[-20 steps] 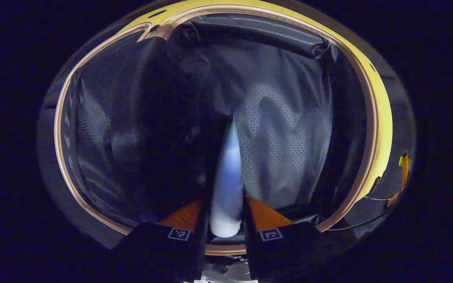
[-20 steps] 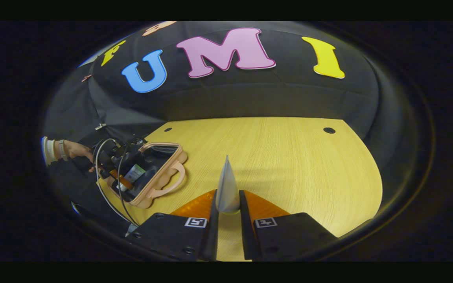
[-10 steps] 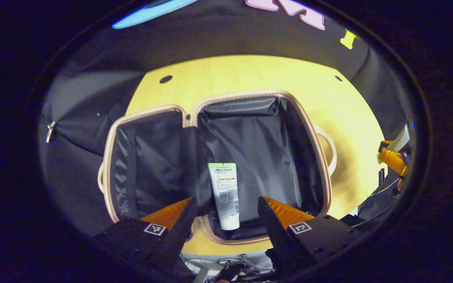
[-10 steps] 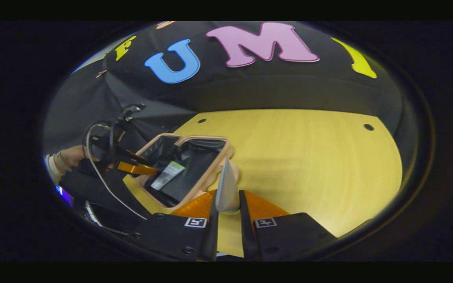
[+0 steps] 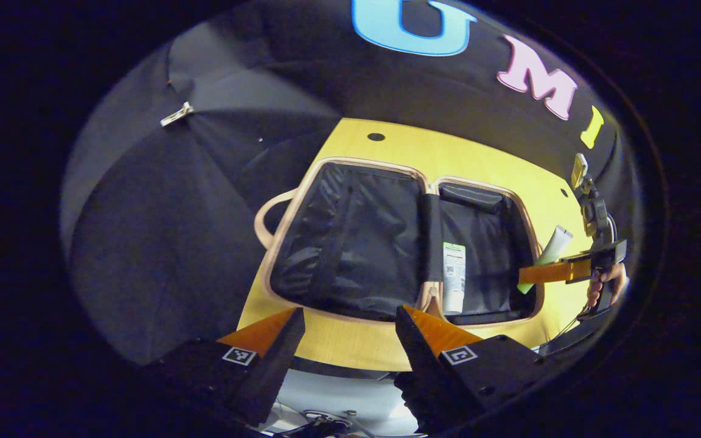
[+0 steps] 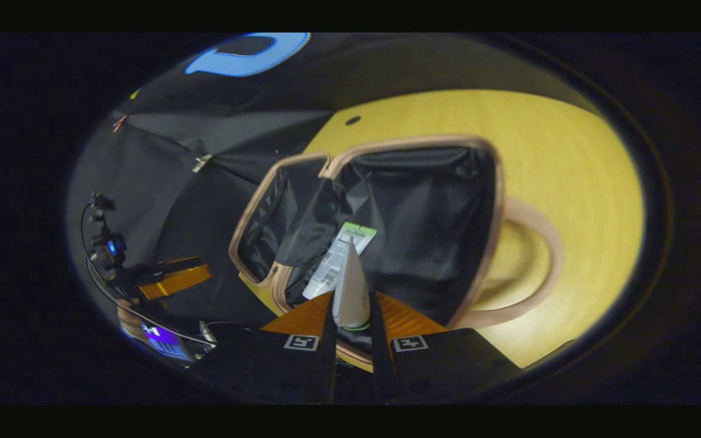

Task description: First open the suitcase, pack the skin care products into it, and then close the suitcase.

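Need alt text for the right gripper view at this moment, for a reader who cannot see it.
The right hand-held gripper is shut on a pale tube above the open suitcase, where another tube lies on the dark lining. The suitcase rests on a wooden table; the left hand-held gripper is at far left.

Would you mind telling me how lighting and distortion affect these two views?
Left gripper view: the fisheye bows the table edge; the suitcase lining is dark, and the packed tube stands out bright. Right gripper view: the suitcase handle looks stretched, and the held tube is slightly soft.
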`<state>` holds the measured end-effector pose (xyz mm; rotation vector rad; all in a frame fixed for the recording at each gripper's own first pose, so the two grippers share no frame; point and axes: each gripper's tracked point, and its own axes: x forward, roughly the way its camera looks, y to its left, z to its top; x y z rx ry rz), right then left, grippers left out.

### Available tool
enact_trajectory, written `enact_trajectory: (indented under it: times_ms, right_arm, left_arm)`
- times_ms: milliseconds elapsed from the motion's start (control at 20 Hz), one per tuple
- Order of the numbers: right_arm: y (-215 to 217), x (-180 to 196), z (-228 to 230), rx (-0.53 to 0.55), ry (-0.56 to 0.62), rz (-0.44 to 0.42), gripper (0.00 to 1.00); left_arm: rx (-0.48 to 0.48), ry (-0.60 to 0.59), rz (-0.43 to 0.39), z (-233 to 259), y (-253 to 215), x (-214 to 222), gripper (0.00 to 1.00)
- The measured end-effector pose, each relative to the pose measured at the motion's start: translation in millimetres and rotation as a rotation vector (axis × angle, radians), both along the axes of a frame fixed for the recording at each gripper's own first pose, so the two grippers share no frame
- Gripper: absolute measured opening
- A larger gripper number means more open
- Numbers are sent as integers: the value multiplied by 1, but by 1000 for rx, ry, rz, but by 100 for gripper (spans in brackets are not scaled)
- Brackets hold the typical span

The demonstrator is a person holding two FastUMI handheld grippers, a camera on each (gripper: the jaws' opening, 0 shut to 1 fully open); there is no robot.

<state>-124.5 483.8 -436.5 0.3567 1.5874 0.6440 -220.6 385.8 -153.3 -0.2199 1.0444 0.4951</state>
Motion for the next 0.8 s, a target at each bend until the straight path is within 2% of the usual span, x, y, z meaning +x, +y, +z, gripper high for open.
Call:
enact_trajectory:
  times_ms: [100, 150, 250, 300, 350, 450, 550, 600, 700, 800]
  right_arm:
    - [15, -16, -21, -34, 82, -9, 24]
    - [18, -22, -30, -55, 107, -9, 30]
    - [15, -32, -45, -108, 156, 3, 30]
    - [19, -27, -46, -116, 166, -41, 36]
    - [15, -21, -48, -139, 168, -64, 24]
    - [14, -19, -50, -167, 209, -137, 24]
    - [4, -18, -48, -205, 201, -161, 37]
    - [7, -17, -40, -184, 196, -172, 52]
    - [5, -14, -17, -167, 157, -200, 75]
    - [-1, -13, 12, -108, 104, -211, 90]
  left_arm:
    - [-40, -20, 72, 1, 5, -16, 96]
    - [-48, -21, 97, 2, 16, -25, 96]
    - [-42, -20, 137, -6, 35, -46, 96]
    - [-45, -23, 156, -8, 40, -52, 96]
    - [-58, -28, 174, -9, 42, -54, 96]
    - [-90, -37, 208, -13, 48, -56, 96]
    - [-103, -40, 228, -15, 58, -52, 96]
    - [-100, -41, 231, -15, 63, -48, 96]
    - [-89, -52, 229, -12, 74, -37, 96]
    - [-88, -76, 224, -3, 85, -22, 96]
